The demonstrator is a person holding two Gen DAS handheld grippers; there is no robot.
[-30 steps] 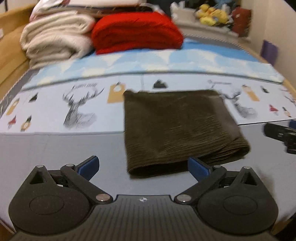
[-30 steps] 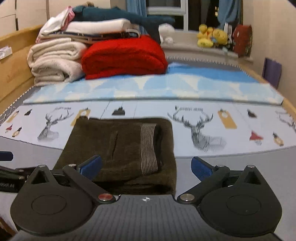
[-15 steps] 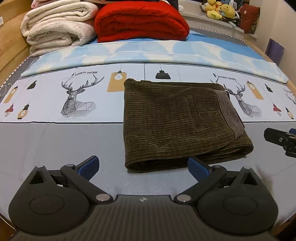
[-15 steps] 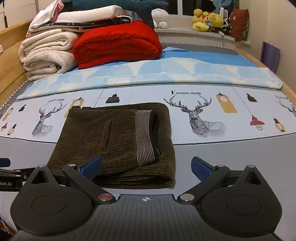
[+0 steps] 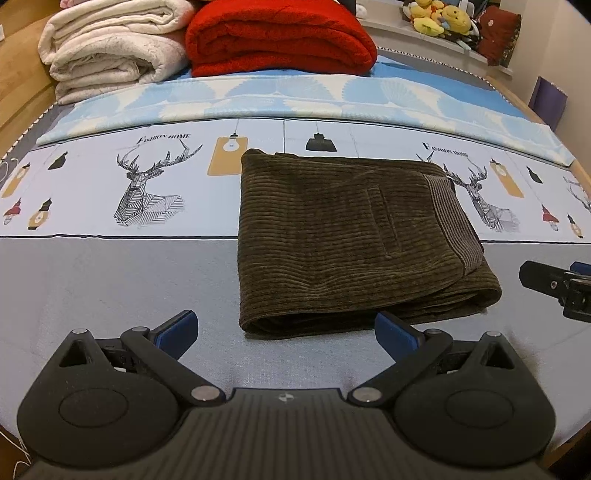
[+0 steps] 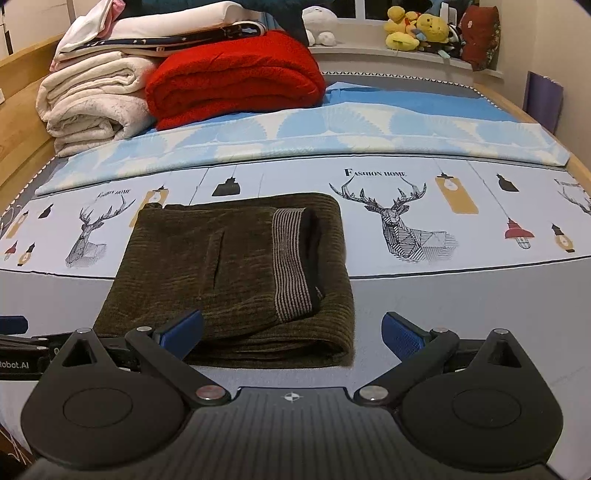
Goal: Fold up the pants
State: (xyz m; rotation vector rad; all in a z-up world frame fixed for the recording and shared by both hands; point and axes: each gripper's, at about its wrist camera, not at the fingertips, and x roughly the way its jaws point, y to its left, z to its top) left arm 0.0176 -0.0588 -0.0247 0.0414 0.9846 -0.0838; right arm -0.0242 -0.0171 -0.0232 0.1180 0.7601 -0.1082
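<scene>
Dark olive corduroy pants [image 5: 343, 236] lie folded into a compact rectangle on the bed, with a striped waistband on the right side; they also show in the right wrist view [image 6: 236, 273]. My left gripper [image 5: 286, 326] is open and empty, just short of the pants' near edge. My right gripper [image 6: 291, 330] is open and empty, near the fold's front right corner. The right gripper's finger shows at the right edge of the left wrist view [image 5: 554, 284], beside the pants. The left gripper shows at the left edge of the right wrist view [image 6: 14, 343].
The bed sheet [image 5: 110, 266] has a deer and lamp print. A folded red blanket [image 5: 277, 37] and cream blankets [image 5: 107, 48] are stacked at the back. Plush toys [image 6: 417, 29] sit on the sill. A wooden bed frame [image 6: 22, 92] runs along the left.
Both grippers have drawn back and risen a little from the folded pants. The pants have not moved.
</scene>
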